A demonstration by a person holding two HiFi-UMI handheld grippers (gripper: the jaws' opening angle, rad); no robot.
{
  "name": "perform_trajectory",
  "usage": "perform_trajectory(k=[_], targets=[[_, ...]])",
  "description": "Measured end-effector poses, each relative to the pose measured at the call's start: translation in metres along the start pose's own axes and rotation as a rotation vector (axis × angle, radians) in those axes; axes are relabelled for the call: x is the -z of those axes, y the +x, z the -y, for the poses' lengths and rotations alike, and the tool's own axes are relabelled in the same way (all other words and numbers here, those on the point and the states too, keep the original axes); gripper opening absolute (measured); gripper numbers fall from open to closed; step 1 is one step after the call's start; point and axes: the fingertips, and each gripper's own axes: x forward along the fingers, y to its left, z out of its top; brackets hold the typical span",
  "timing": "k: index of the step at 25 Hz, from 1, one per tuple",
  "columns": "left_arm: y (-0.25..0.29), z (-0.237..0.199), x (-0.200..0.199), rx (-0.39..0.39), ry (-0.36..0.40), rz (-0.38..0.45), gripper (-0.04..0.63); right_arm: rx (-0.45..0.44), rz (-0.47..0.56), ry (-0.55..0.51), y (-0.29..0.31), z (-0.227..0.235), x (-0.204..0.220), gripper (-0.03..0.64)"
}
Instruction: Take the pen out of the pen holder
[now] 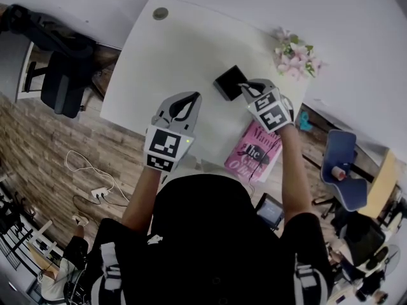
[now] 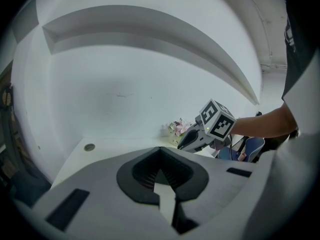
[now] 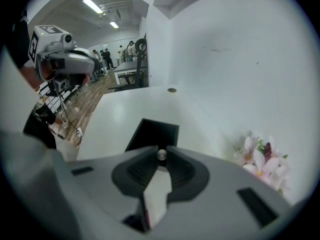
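A black square pen holder [image 1: 227, 81] stands on the white table [image 1: 178, 49], towards its right side. My right gripper [image 1: 247, 86] points steeply down over the holder's near right edge. In the right gripper view the rounded metal end of a pen [image 3: 161, 155] sits pinched between the fingertips of that gripper [image 3: 161, 151], just above the dark holder [image 3: 152, 133]. The rest of the pen is hidden. My left gripper [image 1: 193, 97] hovers over bare table left of the holder, its tips together with nothing between them [image 2: 160, 150].
A pink book [image 1: 253, 151] lies at the table's near right corner. Pink flowers [image 1: 296, 54] stand at the far right against the wall. A cable grommet [image 1: 160, 13] marks the far left corner. A black chair [image 1: 60, 81] and a blue chair [image 1: 343, 164] flank the table.
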Motion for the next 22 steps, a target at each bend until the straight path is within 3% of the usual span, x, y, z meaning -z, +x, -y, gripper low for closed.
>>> perform_trajectory(k=[10,22], targets=[[-0.011,0.005,-0.023,0.006,0.054,0.045,0.021,0.044,0.091,0.034,-0.038,-0.007,-0.022,0.072],[-0.024,0.037,-0.065,0.068,0.176,0.13,0.021,0.207,0.299,0.094,-0.116,-0.012,-0.048,0.071]])
